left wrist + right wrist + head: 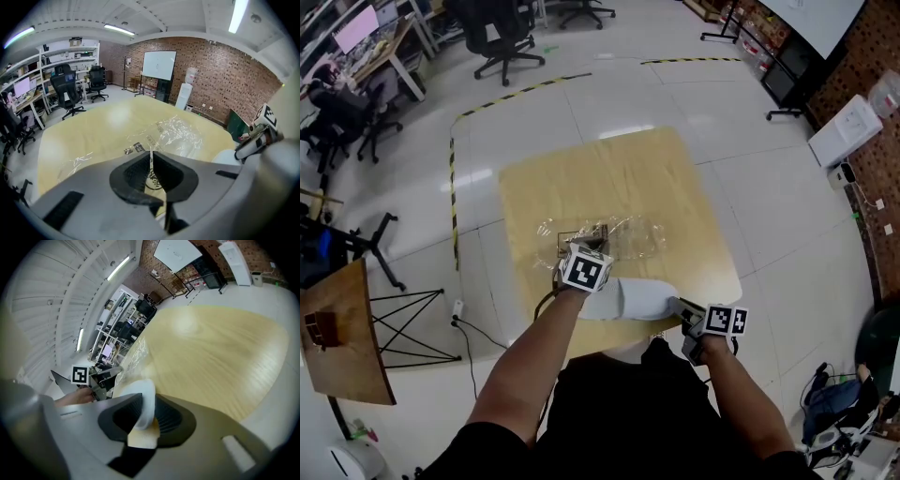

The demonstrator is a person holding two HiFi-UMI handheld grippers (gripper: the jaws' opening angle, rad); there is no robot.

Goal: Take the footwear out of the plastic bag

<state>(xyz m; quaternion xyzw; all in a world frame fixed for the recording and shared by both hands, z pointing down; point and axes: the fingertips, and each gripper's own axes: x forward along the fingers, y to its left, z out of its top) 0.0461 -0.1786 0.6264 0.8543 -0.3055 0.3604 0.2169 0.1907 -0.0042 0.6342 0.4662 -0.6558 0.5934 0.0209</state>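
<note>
Wide open room here: white tiled floor (675, 84) with a run of yellow-and-black tape (525, 91), a brick wall (225, 70) carrying a whiteboard (159, 64), shelving (61, 56) down one side and black office chairs (502, 37) parked beyond. In the middle of it all stands the pale wooden worktop (609, 178), most of its far half bare. The person reaches in from the near edge with both forearms. The left forearm (534, 356) is stretched further out over the wood, and the right forearm (741, 394) is kept short, close to the near right corner. The clear plastic bag (609, 236) lies crumpled and flat around the worktop's centre, with printed marks showing through the film. The footwear (633, 298), a single white slipper-like shoe, lies close to the near edge, on the near side of the bag and between the two hands. Whether it touches the film I can't tell. The left tool (151, 164) points down at the bag's near end, and its jaws are pressed almost together on a thin fold of the plastic. The right tool (147, 401) comes in low from the right, with its jaws partly spread and pinching the white rim of the footwear.
</note>
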